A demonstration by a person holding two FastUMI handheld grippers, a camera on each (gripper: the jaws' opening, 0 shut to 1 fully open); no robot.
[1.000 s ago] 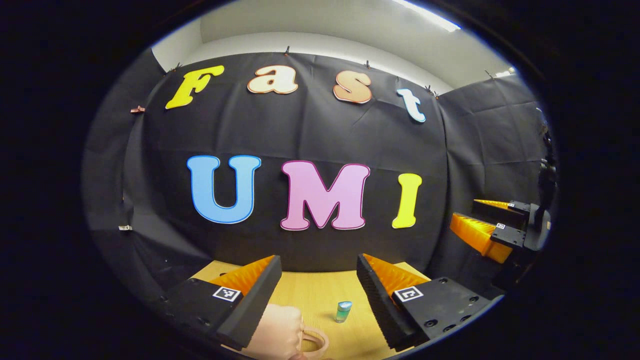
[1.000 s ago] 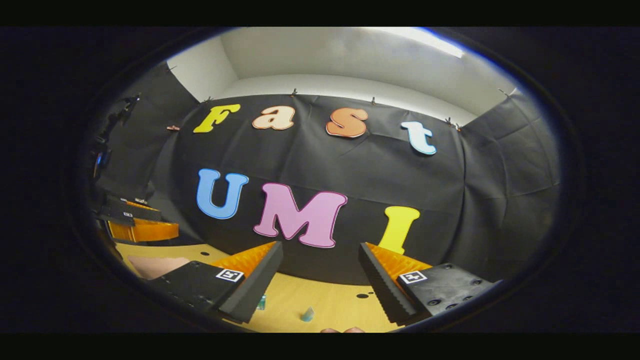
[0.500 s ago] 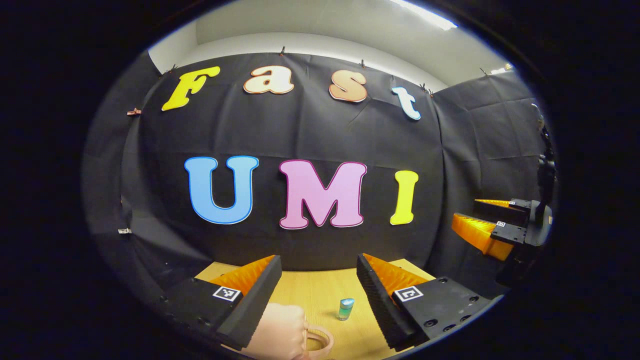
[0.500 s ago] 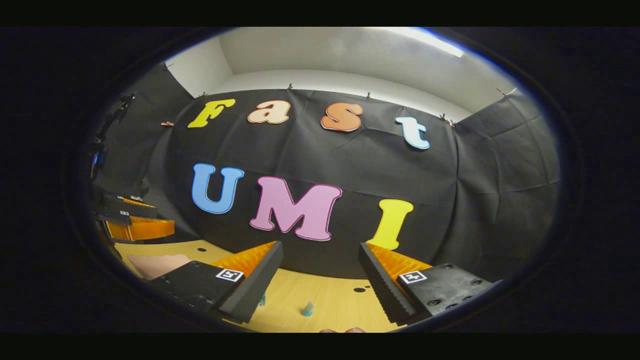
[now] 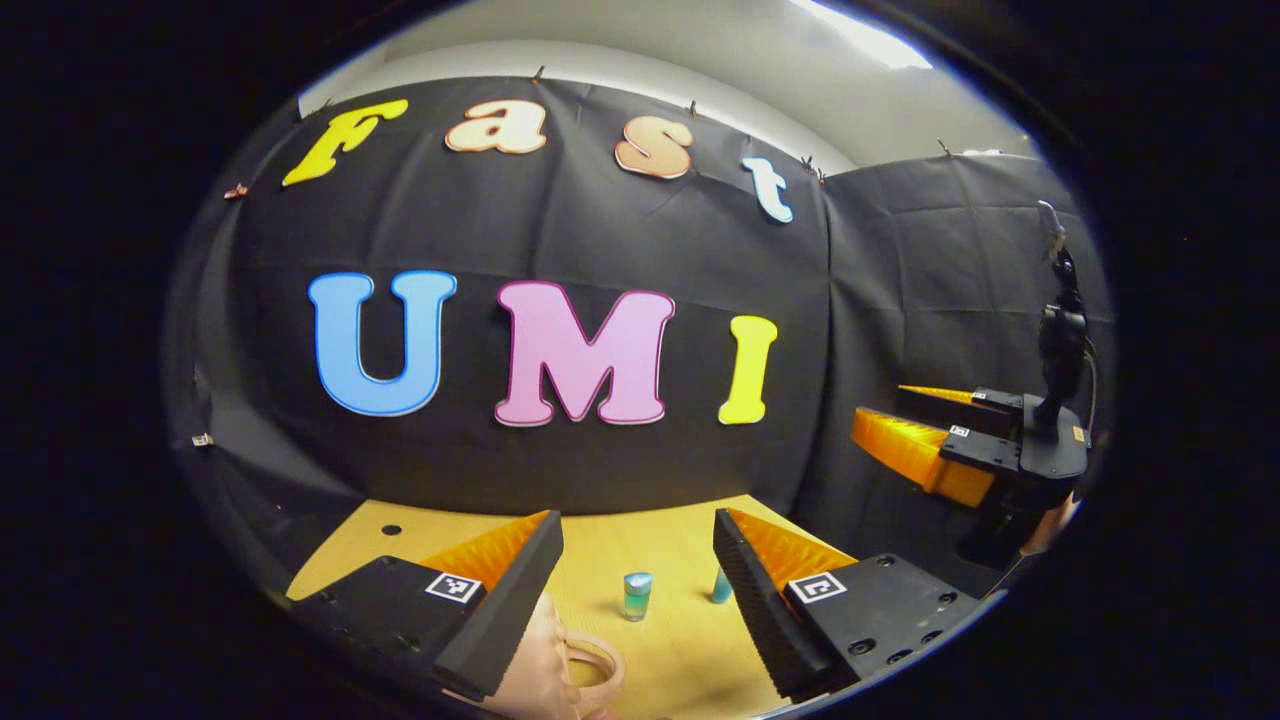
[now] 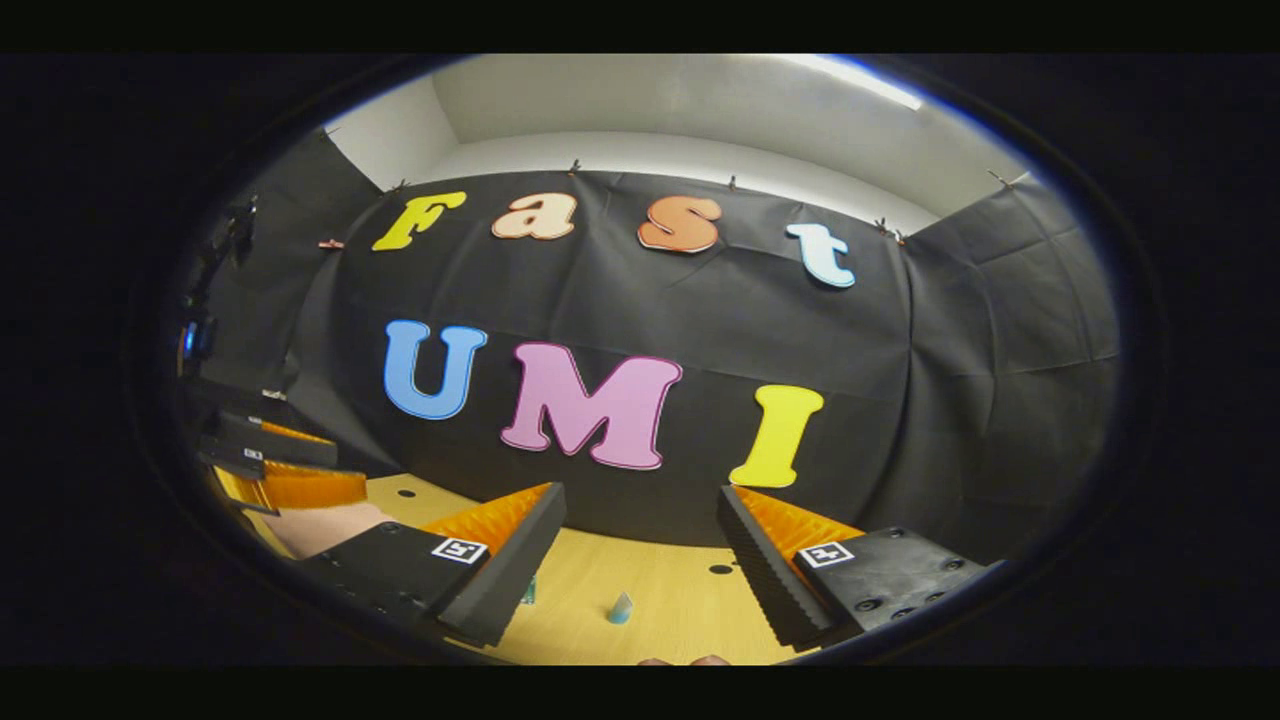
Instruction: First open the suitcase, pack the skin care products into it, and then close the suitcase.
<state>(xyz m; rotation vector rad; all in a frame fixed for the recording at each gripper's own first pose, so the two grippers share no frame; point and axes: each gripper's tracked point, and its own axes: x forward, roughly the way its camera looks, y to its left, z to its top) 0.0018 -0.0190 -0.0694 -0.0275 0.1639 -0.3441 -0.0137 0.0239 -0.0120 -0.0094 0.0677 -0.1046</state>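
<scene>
In the left gripper view, the left gripper point(image 5: 637, 545) is held above the wooden table point(image 5: 660, 650) with its fingers spread wide apart and nothing between them. A small teal bottle point(image 5: 636, 596) is seen standing upright on the table, in the gap between the fingers. Just right of that bottle, a second, smaller blue bottle point(image 5: 722, 586) is partly hidden by the right-hand finger. Left of the teal bottle and nearer the camera, the pink suitcase point(image 5: 545, 665) with its looped handle point(image 5: 598, 672) is seen at the lower edge, partly covered by the left-hand finger; whether it is open cannot be told. Far right of the teal bottle, the right gripper point(image 5: 885, 420) is held off the table with its fingers parted. In the right gripper view, the right gripper point(image 6: 640, 525) is shown with fingers apart and empty. A small pale-blue bottle point(image 6: 621, 607) stands on the table point(image 6: 690, 610) between them. Left of that bottle, a greenish item point(image 6: 529, 590) peeks out beside the left-hand finger, too hidden to identify. Farther left, the pink suitcase point(image 6: 325, 525) lies below the left gripper point(image 6: 262, 462).
</scene>
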